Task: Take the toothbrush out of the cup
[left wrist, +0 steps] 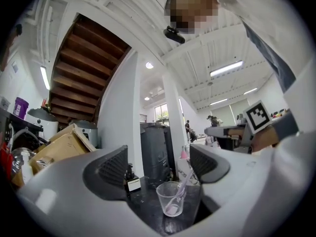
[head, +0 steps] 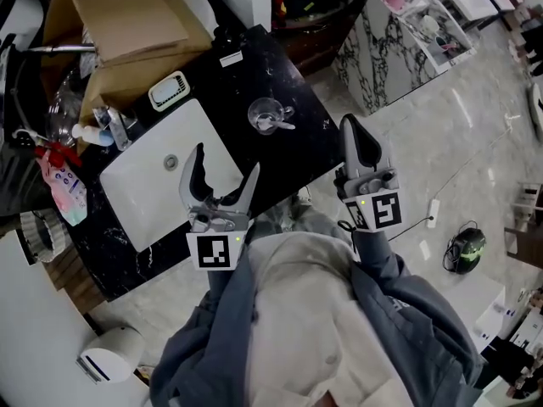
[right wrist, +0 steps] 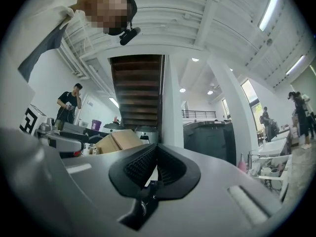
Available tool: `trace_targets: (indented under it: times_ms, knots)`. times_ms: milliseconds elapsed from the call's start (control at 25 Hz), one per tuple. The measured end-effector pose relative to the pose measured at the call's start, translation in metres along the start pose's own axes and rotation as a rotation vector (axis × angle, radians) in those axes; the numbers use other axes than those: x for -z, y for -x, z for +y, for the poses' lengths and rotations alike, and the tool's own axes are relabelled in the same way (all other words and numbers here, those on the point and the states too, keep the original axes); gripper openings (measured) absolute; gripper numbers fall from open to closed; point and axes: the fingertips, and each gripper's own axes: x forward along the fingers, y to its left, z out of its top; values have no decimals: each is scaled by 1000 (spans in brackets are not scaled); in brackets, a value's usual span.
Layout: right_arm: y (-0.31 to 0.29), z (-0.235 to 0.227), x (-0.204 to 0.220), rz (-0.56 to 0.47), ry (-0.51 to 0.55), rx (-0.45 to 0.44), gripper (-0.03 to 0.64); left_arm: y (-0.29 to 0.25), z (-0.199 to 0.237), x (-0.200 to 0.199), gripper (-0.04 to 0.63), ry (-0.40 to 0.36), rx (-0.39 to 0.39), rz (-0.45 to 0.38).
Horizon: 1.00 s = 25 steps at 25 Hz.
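Okay, head view: a person stands at a black counter (head: 254,66) with a white sink (head: 144,195) set into it, holding one gripper in each hand. The left gripper (head: 227,159) hangs over the near right part of the sink with its jaws spread wide and nothing in them. In the left gripper view the same gripper (left wrist: 158,166) shows both ribbed pads (left wrist: 111,169) well apart, and the clear cup (left wrist: 171,199) appears through the gap, farther off, not touched by either jaw.

The cup (head: 270,113) stands upright on the counter just right of the sink's far right corner, apart from both grippers. The toothbrush (head: 282,125) is in it. In the left gripper view the toothbrush (left wrist: 180,187) is pale pink, one end at the cup bottom, the handle leaning up to the right past the rim (bristle end not clear enough to call).

The right gripper (head: 355,130) is near the counter's right edge, right of the cup and a little nearer, pointing away from the person. In the right gripper view that gripper (right wrist: 157,164) has its jaws pressed together, pads meeting, nothing between them.

Left of the sink sits a faucet (head: 114,125). Cardboard boxes (head: 127,15) are piled at the far left of the counter. A small pale-rimmed dish (head: 170,90) lies at the sink's far edge. The floor (head: 458,134) to the right is pale marble.
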Motion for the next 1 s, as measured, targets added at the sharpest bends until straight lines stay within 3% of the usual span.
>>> trace_targets:
  times_ms: [320, 560, 1000]
  knots:
    - [-6, -22, 1, -8, -14, -14, 5, -16, -18, 4, 417, -21, 18, 12]
    - [-11, -25, 2, -14, -20, -21, 5, -27, -41, 25, 417, -133, 109, 90]
    - [-10, -30, 5, -5, -19, 5, 5, -61, -60, 54, 417, -336, 233, 134]
